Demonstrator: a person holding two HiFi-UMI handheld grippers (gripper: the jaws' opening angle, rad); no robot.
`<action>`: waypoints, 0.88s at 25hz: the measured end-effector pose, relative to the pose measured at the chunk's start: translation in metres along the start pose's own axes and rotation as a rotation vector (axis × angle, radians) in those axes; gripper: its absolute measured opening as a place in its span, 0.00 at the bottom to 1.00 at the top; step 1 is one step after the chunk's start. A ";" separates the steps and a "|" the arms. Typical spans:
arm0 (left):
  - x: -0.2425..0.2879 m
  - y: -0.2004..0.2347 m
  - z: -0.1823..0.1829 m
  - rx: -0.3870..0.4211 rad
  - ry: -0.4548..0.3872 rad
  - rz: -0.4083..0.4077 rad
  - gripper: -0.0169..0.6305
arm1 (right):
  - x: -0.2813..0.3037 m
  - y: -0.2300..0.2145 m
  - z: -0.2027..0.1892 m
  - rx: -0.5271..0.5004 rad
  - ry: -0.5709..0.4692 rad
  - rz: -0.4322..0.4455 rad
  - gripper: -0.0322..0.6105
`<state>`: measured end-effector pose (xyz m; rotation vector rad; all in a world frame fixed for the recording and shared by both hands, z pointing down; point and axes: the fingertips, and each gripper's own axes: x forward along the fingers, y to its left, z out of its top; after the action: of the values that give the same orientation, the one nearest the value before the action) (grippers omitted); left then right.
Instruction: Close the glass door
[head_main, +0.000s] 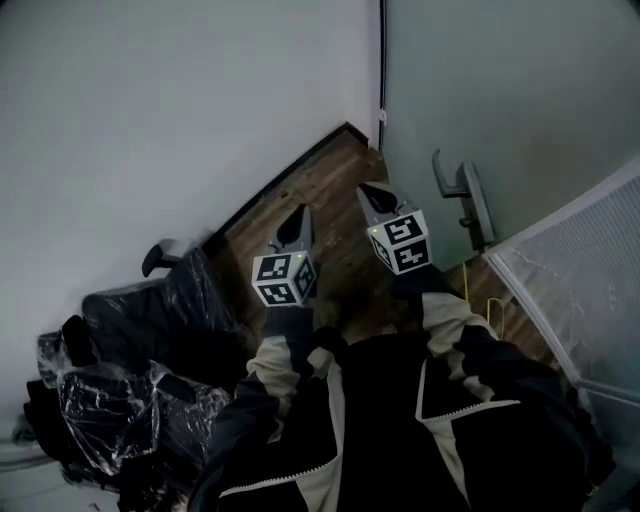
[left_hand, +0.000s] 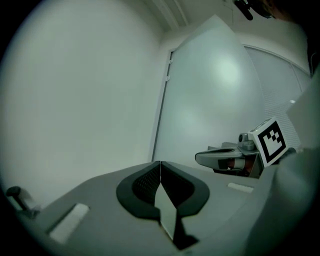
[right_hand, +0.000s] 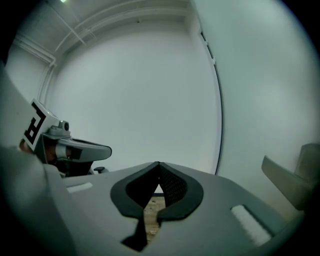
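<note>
The glass door (head_main: 500, 80) is a pale frosted panel on the right, and its grey lever handle (head_main: 462, 192) juts out just right of my right gripper. In the head view my left gripper (head_main: 298, 212) and right gripper (head_main: 372, 190) are held side by side above the wooden floor (head_main: 330, 180), both pointing toward the corner where the white wall (head_main: 170, 110) meets the door. Both are shut with nothing between the jaws. The left gripper (left_hand: 160, 163) faces the door panel (left_hand: 215, 95). In the right gripper view, the right gripper (right_hand: 158, 163) has the handle (right_hand: 287, 180) at its right.
Black bags wrapped in clear plastic (head_main: 140, 390) pile up at the lower left against the wall. A ribbed translucent panel (head_main: 590, 270) slants in at the right. A dark cable (head_main: 381, 60) runs down the corner. The person's dark jacket (head_main: 420, 420) fills the bottom.
</note>
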<state>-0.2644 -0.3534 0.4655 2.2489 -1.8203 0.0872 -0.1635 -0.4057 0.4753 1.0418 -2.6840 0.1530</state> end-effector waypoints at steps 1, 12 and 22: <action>0.014 -0.004 0.003 0.011 0.006 -0.051 0.03 | 0.002 -0.010 0.000 0.012 0.001 -0.042 0.06; 0.116 -0.099 0.028 0.160 0.062 -0.686 0.03 | -0.052 -0.092 0.003 0.130 -0.034 -0.584 0.06; 0.116 -0.215 0.010 0.170 0.092 -1.010 0.03 | -0.147 -0.109 -0.009 0.126 0.016 -0.841 0.06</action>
<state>-0.0313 -0.4258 0.4459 2.9243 -0.4861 0.1527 0.0161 -0.3890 0.4435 2.0711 -2.0126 0.1592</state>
